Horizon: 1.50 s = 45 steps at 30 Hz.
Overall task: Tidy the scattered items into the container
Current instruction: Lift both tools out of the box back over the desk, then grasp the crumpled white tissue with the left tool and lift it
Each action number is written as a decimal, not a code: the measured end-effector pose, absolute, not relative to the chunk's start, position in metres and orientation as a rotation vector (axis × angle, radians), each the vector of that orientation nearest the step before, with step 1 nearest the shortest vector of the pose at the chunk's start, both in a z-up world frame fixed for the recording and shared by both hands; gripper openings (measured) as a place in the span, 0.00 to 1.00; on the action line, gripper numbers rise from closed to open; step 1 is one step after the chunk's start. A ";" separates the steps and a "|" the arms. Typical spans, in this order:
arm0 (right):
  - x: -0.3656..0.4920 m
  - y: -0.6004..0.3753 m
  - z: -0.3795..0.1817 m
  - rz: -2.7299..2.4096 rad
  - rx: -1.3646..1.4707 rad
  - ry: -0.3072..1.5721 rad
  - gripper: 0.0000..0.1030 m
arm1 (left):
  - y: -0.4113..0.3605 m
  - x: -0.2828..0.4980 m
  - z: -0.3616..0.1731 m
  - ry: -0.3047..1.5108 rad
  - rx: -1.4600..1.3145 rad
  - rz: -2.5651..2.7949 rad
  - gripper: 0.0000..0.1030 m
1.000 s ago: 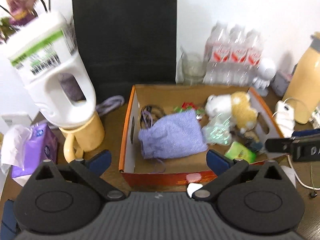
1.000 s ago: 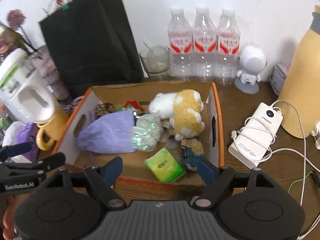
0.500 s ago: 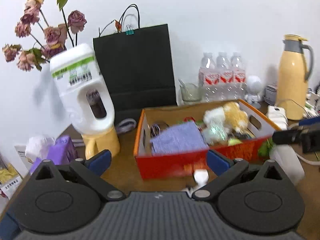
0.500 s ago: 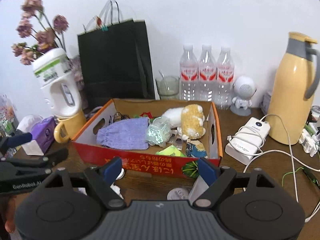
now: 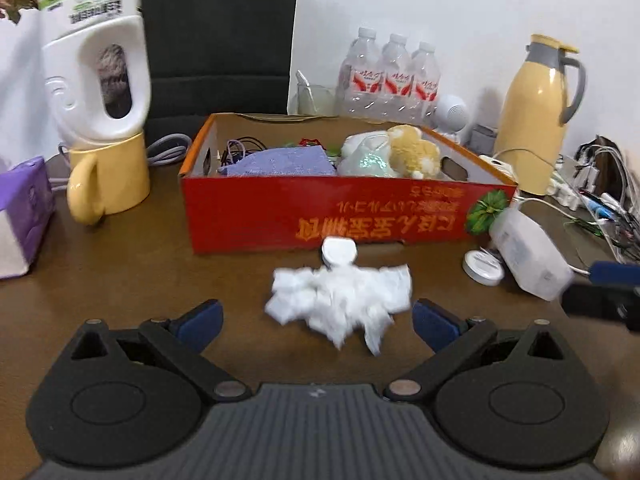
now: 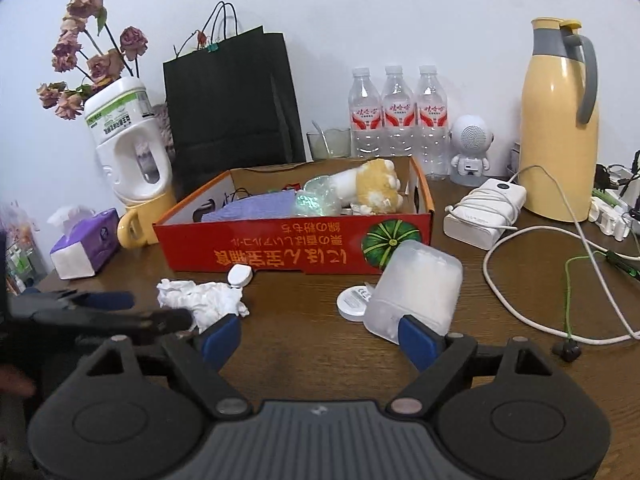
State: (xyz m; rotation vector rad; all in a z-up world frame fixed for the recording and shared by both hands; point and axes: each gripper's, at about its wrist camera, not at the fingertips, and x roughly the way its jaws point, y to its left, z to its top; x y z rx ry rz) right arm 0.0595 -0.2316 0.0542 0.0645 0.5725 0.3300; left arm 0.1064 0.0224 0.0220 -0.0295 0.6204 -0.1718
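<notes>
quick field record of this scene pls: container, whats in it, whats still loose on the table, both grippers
container: red cardboard box, open top
inside: purple cloth pouch, yellow and white plush toy, clear crinkly bag
loose in front: crumpled white tissue, small white rounded case, frosted plastic box, round white disc
left gripper: open, tissue between its fingers, not pressed
right gripper: jaws opening, nothing held, frosted box by one finger
</notes>
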 end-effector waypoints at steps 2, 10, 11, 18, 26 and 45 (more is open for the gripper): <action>0.063 -0.228 0.052 0.337 0.063 0.578 0.83 | 0.017 0.122 0.017 0.659 -0.009 -0.130 0.92; 0.080 -0.205 0.042 0.381 -0.002 0.609 0.83 | 0.029 0.111 0.013 0.667 -0.056 -0.143 0.18; 0.084 -0.200 0.040 0.392 -0.007 0.613 0.83 | 0.032 0.104 0.016 0.655 -0.064 -0.136 0.18; 0.119 -0.146 0.038 0.551 -0.019 0.633 0.82 | 0.086 0.049 0.040 0.556 -0.175 -0.029 0.18; 0.165 -0.066 0.033 0.818 -0.139 0.627 0.56 | 0.128 0.049 0.046 0.538 -0.205 0.092 0.18; 0.174 -0.008 0.011 0.771 -0.247 0.628 0.30 | 0.142 0.059 0.038 0.535 -0.226 0.100 0.19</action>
